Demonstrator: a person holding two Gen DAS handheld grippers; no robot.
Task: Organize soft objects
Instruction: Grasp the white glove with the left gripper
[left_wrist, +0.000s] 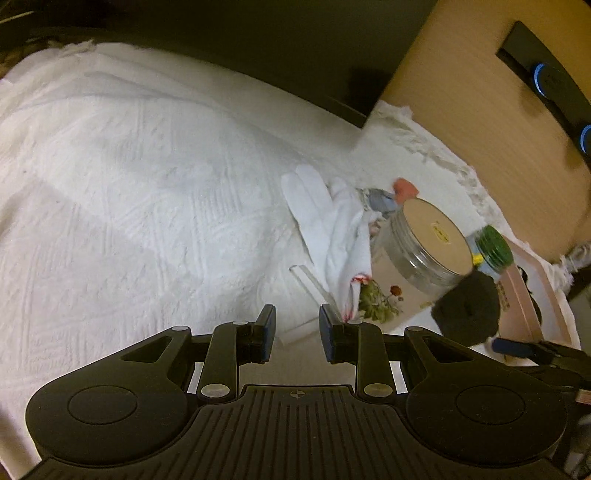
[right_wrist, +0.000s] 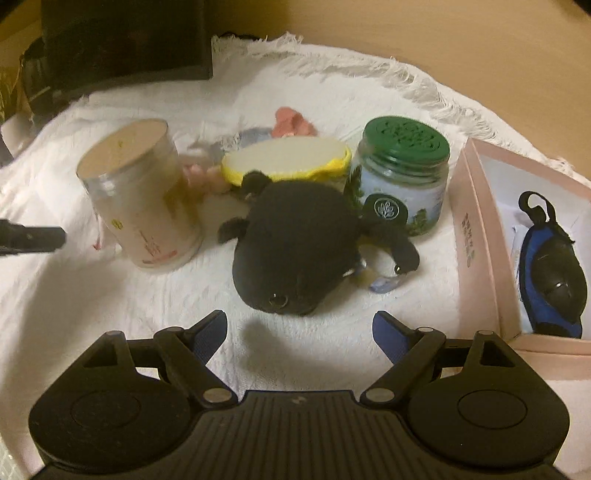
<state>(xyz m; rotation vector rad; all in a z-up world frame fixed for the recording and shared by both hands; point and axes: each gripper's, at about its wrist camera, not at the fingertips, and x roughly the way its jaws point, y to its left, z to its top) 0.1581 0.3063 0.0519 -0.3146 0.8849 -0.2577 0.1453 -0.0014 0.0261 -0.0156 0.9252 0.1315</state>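
L gripper: jaws part-open, nothing held, hung over white cloth near white glove. Tall jar stands left of black plush; green-lid jar touching plush's right side. R gripper: jaws wide, empty, plush just ahead, not yet between pads. Plush judged best squeezed mid-body, w/o jars being knocked, then carried to pink box at right.
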